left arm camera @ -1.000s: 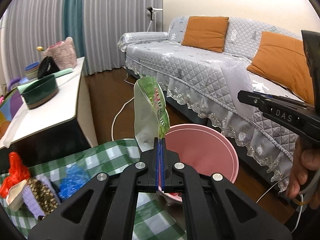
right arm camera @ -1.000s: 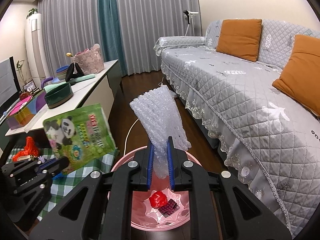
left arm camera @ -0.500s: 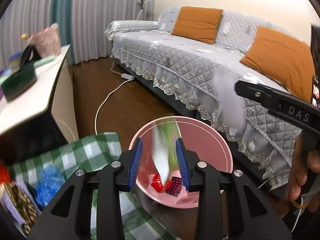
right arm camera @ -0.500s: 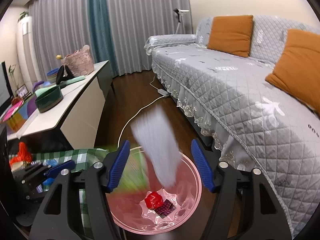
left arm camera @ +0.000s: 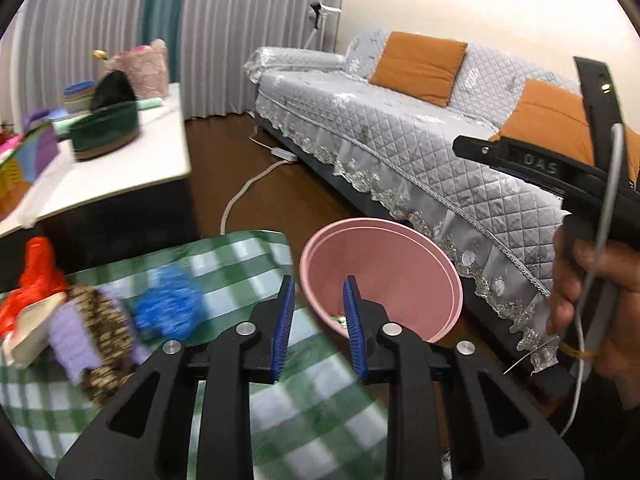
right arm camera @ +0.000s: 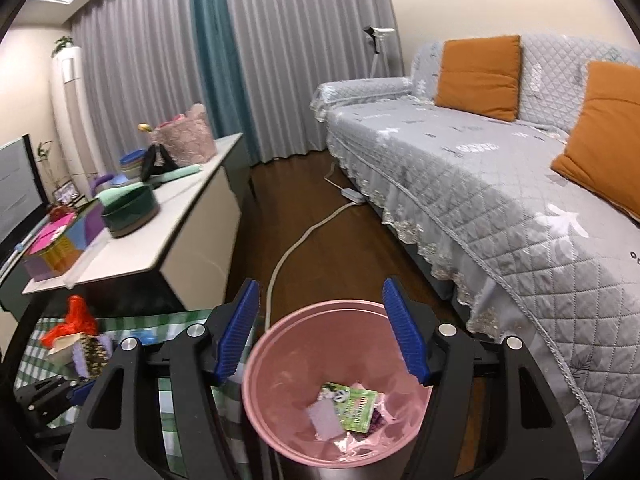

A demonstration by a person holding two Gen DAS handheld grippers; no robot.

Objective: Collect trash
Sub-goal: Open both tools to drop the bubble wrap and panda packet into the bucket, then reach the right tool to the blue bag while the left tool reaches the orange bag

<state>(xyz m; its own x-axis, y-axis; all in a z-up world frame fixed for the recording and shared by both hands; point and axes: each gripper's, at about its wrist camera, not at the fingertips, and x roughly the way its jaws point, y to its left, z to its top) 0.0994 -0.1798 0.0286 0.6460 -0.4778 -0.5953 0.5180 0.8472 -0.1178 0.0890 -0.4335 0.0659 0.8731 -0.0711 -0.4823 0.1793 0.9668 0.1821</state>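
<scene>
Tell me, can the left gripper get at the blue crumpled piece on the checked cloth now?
Probably yes: the left gripper is open and empty, and the blue crumpled piece lies uncovered beside it.

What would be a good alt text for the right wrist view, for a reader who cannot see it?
The open, empty right gripper hangs above a pink bin that holds a green panda wrapper and other scraps. Left of the bin, more litter lies on a green checked cloth; a grey sofa stands to the right.

One pink bin [right arm camera: 280, 420], two orange cushions [right arm camera: 478, 76], two hand-held grippers [right arm camera: 322, 332].
</scene>
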